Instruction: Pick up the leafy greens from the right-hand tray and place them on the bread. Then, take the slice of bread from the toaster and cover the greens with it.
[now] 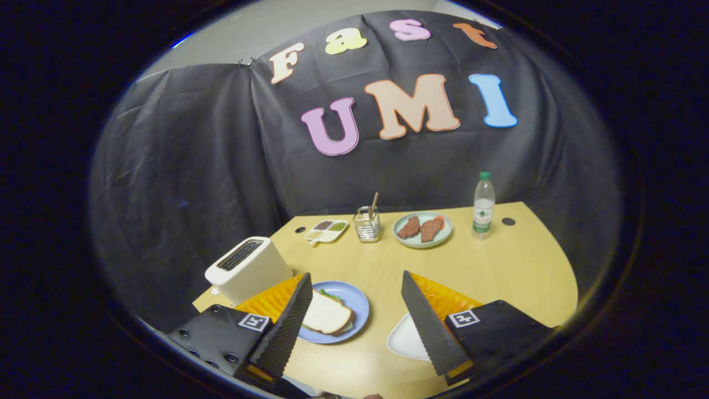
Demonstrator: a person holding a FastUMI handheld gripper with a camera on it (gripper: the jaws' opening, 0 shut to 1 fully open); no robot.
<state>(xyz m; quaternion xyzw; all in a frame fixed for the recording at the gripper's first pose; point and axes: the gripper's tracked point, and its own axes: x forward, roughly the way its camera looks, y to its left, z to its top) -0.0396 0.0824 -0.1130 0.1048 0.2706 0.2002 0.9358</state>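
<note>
A slice of bread lies on top of leafy greens on a blue plate, just ahead of my left finger; a green edge peeks out beyond the slice. A white toaster stands left of the plate, slots up. A white tray sits on the right, partly hidden behind my right finger. My gripper hovers above the table, open wide, with nothing between its fingers.
At the back of the wooden table stand a plate with meat slices, a water bottle, a wire holder with a utensil and a small divided dish. Black cloth walls close the booth.
</note>
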